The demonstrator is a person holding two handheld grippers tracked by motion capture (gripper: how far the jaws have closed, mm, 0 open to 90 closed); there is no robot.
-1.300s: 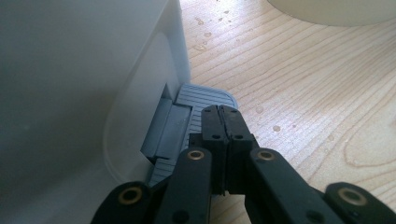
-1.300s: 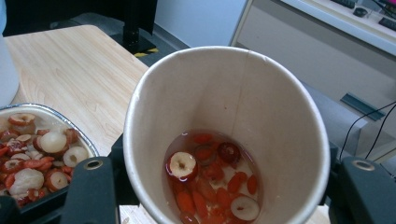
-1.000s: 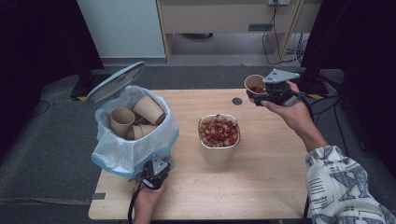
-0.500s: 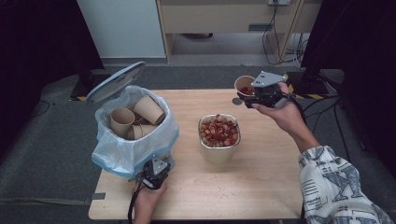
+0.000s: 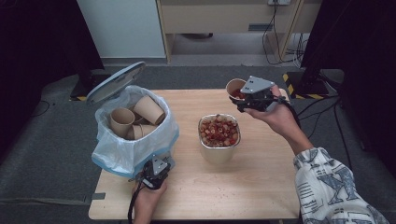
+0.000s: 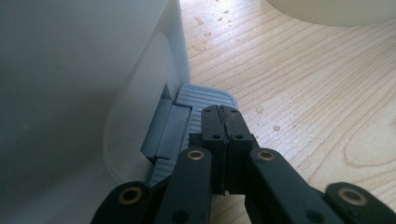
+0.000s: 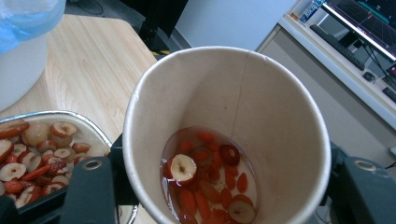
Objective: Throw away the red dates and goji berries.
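1. Nearest you, your left gripper (image 5: 153, 173) has its jaws pressed fully together and rests on the grey pedal (image 6: 196, 100) at the foot of the bin (image 5: 135, 140). It grips nothing. The lid (image 5: 114, 82) stands tilted open; if you ease off the pedal, it could drop shut while you need it open.

2. In the middle of the table (image 5: 261, 186) sits the metal bowl (image 5: 218, 135), heaped with sliced red fruit. It looks close to full, so a fast pour could push slices or liquid over its rim onto the wood.

3. Farther off, your right gripper (image 5: 243, 95) is clamped around the paper cup (image 7: 224, 135), held in the air just beyond the bowl's far edge. The cup carries fruit pieces in liquid at its bottom.

4. The cup wall is thin; squeezing harder could buckle it and slop liquid out. Tipping before the cup's mouth is over the bowl would spill onto the table.

5. The bin already holds several used cups (image 5: 140, 116), so a dripping cup dropped there could wet the bag.
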